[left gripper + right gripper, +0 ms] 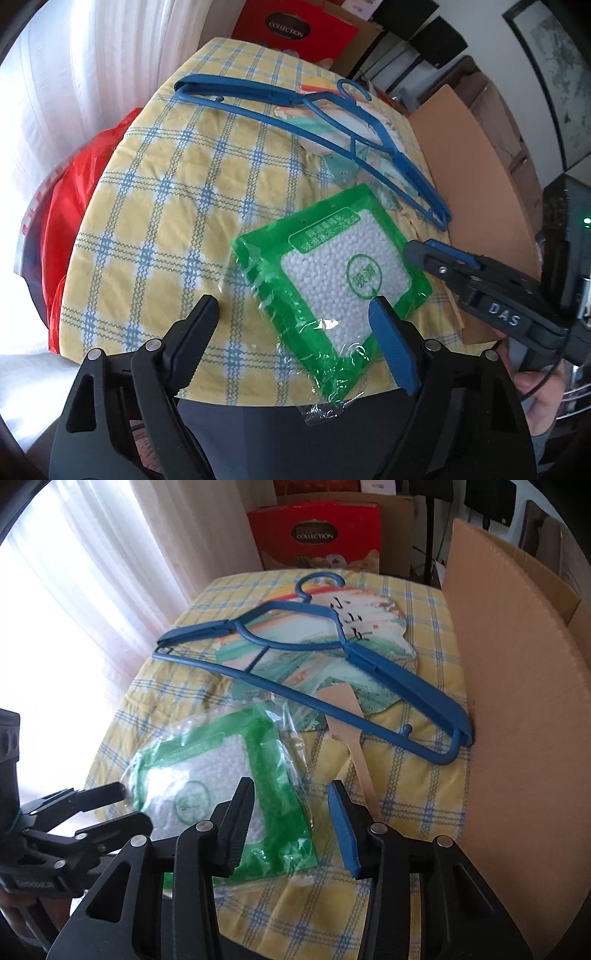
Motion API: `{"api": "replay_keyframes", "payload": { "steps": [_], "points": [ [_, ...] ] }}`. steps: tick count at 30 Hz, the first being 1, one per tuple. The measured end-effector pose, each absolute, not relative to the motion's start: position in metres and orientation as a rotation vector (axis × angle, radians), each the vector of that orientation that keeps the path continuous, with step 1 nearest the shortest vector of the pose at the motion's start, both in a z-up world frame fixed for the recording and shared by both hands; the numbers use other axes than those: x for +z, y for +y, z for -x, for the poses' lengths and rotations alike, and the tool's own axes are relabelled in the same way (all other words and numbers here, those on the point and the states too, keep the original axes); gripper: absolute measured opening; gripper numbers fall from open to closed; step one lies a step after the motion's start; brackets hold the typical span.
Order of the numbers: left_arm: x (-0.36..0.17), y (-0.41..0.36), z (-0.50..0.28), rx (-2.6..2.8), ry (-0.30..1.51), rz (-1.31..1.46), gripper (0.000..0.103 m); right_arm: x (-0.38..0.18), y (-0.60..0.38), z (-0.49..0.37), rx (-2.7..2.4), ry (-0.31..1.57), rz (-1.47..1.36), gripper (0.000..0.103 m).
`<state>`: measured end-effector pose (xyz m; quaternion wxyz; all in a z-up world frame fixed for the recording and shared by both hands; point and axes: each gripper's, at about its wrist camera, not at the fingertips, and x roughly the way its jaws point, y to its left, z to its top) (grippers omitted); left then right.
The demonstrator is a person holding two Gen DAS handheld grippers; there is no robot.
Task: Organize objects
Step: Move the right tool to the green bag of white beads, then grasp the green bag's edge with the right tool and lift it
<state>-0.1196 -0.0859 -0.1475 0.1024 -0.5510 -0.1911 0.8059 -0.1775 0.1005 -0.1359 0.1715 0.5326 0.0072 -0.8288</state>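
A green moisture-absorber bag [343, 273] of white beads in clear wrap lies at the near edge of the yellow checked tablecloth [166, 192]; it also shows in the right wrist view [221, 775]. A blue hanger [314, 122] lies farther back over a paper hand fan [343, 133], whose wooden handle [351, 731] points toward me. My left gripper [295, 306] is open, its right finger over the bag. My right gripper [291, 808] is open and empty above the bag's right edge; it shows in the left wrist view [424, 254].
A tall cardboard sheet [517, 709] stands along the table's right side. A red "Collection" box [317, 535] stands behind the table. A red plastic bag [74, 206] sits at the left beside white curtains [92, 572].
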Motion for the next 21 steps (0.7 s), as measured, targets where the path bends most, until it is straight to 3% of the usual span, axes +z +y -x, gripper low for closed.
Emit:
{"api": "replay_keyframes", "payload": {
  "steps": [4, 6, 10, 12, 15, 17, 21],
  "points": [
    [-0.147, -0.082, 0.120, 2.400, -0.542, 1.604, 0.079, -0.145, 0.100, 0.181, -2.331, -0.006, -1.524, 0.043],
    [-0.147, -0.079, 0.120, 2.415, -0.523, 1.603, 0.073, -0.145, 0.101, 0.182, -2.333, -0.027, -1.517, 0.041],
    [-0.147, -0.077, 0.119, 2.453, -0.497, 1.602, 0.063, -0.145, 0.100, 0.180, -2.317, -0.044, -1.509, 0.026],
    [-0.147, -0.078, 0.120, 2.474, -0.499, 1.596, 0.055, -0.144, 0.098, 0.178, -2.302, -0.041, -1.505, 0.025],
    [-0.147, -0.077, 0.122, 2.471, -0.515, 1.585, 0.053, -0.146, 0.097, 0.177, -2.258, -0.080, -1.511, 0.022],
    [-0.146, -0.069, 0.122, 2.462, -0.476, 1.592, 0.051, -0.146, 0.094, 0.175, -2.234, -0.099, -1.509, 0.014],
    [-0.141, -0.065, 0.121, 2.492, -0.422, 1.564, 0.036, -0.144, 0.093, 0.170, -2.270, -0.086, -1.497, 0.010]
  ]
}}
